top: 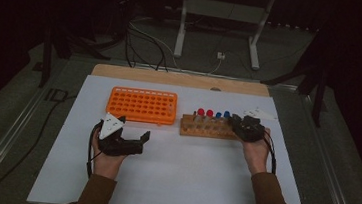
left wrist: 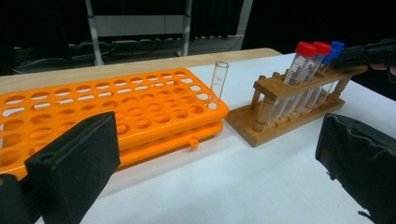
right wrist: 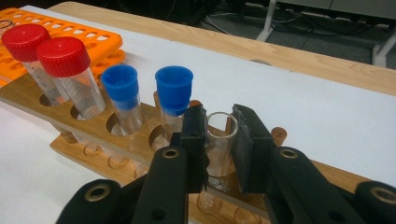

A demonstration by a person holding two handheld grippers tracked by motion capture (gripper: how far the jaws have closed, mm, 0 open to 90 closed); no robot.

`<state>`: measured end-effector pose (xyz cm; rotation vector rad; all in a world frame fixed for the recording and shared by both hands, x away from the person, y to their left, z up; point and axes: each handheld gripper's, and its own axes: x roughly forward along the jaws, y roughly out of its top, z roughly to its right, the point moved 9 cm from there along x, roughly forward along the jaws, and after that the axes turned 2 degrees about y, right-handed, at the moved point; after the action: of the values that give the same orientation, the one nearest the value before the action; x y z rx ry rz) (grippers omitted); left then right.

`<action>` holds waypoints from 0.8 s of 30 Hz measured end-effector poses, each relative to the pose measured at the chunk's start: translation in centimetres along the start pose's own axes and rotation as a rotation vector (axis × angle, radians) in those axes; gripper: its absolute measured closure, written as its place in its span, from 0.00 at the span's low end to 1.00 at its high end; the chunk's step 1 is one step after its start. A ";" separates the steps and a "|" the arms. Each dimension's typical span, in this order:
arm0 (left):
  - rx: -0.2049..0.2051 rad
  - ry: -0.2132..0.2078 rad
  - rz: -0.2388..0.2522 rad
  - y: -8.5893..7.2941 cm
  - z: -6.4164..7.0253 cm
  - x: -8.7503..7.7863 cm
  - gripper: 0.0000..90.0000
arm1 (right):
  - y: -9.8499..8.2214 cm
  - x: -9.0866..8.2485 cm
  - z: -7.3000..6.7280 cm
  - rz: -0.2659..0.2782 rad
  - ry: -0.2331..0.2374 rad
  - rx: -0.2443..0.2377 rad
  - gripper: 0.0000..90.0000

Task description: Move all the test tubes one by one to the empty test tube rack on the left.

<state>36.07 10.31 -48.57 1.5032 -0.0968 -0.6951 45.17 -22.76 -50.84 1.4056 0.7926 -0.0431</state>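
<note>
A wooden tube rack (top: 206,127) stands right of the middle of the white mat, holding two red-capped tubes (right wrist: 63,56) and two blue-capped tubes (right wrist: 173,88). My right gripper (right wrist: 219,122) is at the rack's right end, shut on an uncapped clear tube (right wrist: 219,151) that stands upright in the end hole, pads on both sides of its rim. My left gripper (top: 134,128) rests open on the mat in front of the orange rack (top: 141,105), nothing between its jaws. In the left gripper view, one uncapped glass tube (left wrist: 218,81) stands in the orange rack's corner (left wrist: 116,107).
The white mat (top: 177,177) lies on a wooden table whose far edge (top: 181,78) shows behind it. A small white object (top: 259,113) lies behind the right gripper. Cables and a metal stand (top: 220,15) are on the floor beyond the table.
</note>
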 end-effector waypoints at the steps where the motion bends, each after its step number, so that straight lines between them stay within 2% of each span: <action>1: 0.001 0.001 0.000 0.0 0.0 0.0 0.01 | 0.0 0.0 0.0 0.002 0.003 0.000 0.85; 12: 0.007 -0.004 -0.010 -0.2 0.2 0.2 0.01 | 1.2 -1.3 0.0 0.031 -0.002 -0.010 0.85; 24: 0.010 -0.006 -0.008 -0.2 0.3 0.3 0.01 | 3.5 -3.6 -0.2 0.086 -0.009 -0.032 0.85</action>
<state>36.05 9.95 -48.84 1.5123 -0.0989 -0.7070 44.03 -23.39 -45.94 1.4073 0.7217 0.0295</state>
